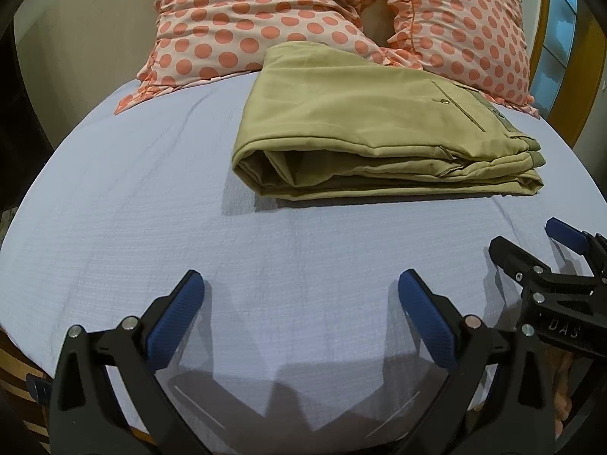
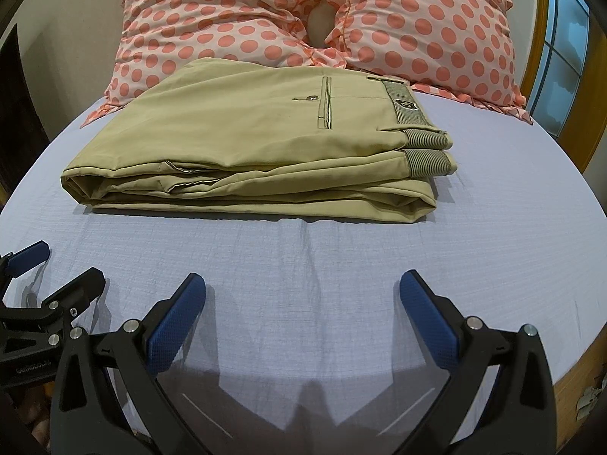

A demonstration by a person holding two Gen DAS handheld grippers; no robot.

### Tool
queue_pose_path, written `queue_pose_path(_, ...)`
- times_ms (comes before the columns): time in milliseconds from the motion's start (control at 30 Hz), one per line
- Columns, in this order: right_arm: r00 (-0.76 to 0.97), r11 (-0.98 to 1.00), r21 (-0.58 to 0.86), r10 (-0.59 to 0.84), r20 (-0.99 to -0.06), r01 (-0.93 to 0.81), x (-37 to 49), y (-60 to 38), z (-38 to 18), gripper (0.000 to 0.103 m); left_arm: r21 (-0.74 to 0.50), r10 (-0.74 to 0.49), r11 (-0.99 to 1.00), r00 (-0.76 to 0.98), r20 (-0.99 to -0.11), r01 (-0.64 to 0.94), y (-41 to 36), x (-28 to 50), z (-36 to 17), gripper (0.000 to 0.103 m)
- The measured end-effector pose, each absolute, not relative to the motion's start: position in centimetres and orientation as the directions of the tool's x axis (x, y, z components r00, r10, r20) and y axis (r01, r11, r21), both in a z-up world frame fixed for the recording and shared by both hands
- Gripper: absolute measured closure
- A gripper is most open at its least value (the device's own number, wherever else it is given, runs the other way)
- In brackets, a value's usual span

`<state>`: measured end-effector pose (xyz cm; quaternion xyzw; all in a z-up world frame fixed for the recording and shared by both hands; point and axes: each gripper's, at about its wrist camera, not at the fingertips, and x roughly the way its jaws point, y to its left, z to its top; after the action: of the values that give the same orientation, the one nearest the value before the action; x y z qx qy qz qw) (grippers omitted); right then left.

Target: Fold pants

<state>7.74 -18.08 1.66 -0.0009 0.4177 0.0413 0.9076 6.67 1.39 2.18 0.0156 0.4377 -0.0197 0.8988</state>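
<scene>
Lying folded on the bed sheet (image 2: 341, 265), the khaki pants (image 2: 242, 144) sit in a compact stack, waistband to the right.
Their far edge touches the polka-dot pillows (image 2: 235, 26). The left gripper (image 1: 299, 303) and right gripper (image 2: 303, 303) hover side by side over bare sheet, near the stack, both spread wide and gripping nothing.

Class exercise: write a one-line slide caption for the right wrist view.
Folded khaki pants lie on the blue bedsheet before polka-dot pillows, right gripper open.
</scene>
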Motion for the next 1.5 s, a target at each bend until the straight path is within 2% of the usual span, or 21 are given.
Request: queue_pose_path(1500, 0.646, 0.997, 0.034, 0.072, -0.76, -0.07, 7.85, -18.3, 1.75, 0.001, 0.015, -0.017, 0.999, 0.586, -0.81, 0.049, 1.11, 7.21, 2.04, 0.002)
